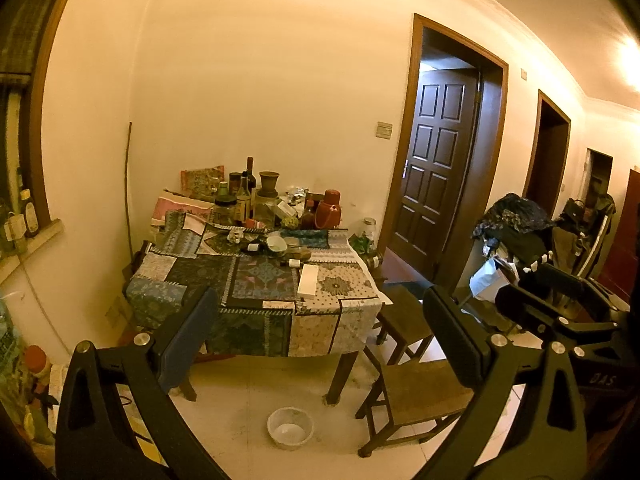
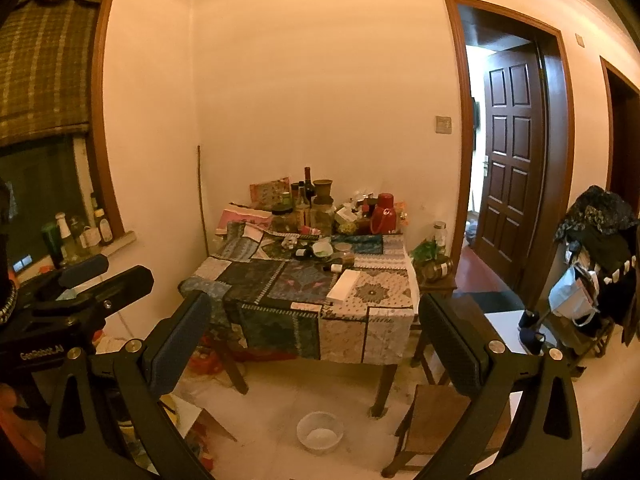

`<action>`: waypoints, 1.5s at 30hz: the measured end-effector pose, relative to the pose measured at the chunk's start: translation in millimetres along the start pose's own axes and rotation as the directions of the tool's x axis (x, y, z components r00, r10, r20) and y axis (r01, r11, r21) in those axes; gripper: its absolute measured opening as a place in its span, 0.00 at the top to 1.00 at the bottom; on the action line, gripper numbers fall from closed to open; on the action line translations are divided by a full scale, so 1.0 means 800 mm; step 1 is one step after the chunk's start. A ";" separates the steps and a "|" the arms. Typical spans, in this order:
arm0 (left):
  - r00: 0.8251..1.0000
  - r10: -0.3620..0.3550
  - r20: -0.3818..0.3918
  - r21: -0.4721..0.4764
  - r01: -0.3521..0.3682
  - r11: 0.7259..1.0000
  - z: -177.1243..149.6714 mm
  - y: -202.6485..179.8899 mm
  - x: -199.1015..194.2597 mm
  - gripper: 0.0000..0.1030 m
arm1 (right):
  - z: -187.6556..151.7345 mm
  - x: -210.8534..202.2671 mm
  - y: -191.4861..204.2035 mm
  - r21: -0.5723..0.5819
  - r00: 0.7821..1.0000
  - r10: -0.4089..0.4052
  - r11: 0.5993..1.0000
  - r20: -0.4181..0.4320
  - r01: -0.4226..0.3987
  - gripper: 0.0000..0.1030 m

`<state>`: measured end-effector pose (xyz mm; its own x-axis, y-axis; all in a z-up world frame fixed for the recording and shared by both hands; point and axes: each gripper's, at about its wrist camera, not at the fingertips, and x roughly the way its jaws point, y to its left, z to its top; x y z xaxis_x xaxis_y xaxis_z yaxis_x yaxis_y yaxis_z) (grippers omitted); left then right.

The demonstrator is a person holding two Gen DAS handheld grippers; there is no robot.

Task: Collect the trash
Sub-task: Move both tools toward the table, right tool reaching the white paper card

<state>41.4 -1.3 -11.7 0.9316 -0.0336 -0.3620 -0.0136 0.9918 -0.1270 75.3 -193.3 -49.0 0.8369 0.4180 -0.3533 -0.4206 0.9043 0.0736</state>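
**Both grippers spread wide, well short of the cluttered table**

While I hold both tools up facing the room, my left gripper [image 1: 320, 336] is spread wide with nothing between its fingers, and my right gripper [image 2: 316, 340] is just as wide and empty. Ahead of both stands the table [image 2: 348, 332] under a patchwork cloth, its far end crowded with bottles, jars and a red flask [image 2: 385, 213]. Below and ahead of my fingers, a pale plastic bowl [image 1: 290, 427] sits on the floor before the table, beside a wooden stool [image 1: 420, 400].
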 end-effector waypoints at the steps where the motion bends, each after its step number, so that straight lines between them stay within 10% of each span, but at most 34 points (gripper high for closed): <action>1: 1.000 0.003 0.002 -0.001 -0.003 1.000 0.003 0.000 0.007 0.01 | 0.002 0.006 -0.005 0.002 1.000 -0.001 1.000 0.000 0.001 0.00; 25: 0.998 0.013 -0.060 0.028 -0.012 1.000 0.096 0.155 0.317 0.01 | 0.054 0.285 -0.023 0.151 0.968 -0.173 0.968 -0.184 0.202 0.00; 35: 0.972 0.050 -0.228 -0.005 -0.053 0.999 0.067 0.189 0.463 0.02 | 0.004 0.448 -0.061 0.167 0.882 -0.137 0.958 -0.450 0.235 0.00; 45: 0.887 0.139 -0.441 -0.072 -0.189 0.979 0.024 0.204 0.599 0.11 | -0.057 0.626 -0.099 0.228 0.753 0.005 0.955 -0.658 0.192 0.06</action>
<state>492.5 147.1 -187.8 0.6642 0.0534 -0.7456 -0.2156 0.9687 -0.1227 511.5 -59.4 -274.4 0.3973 0.2624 -0.8794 -0.1608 0.9633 0.2148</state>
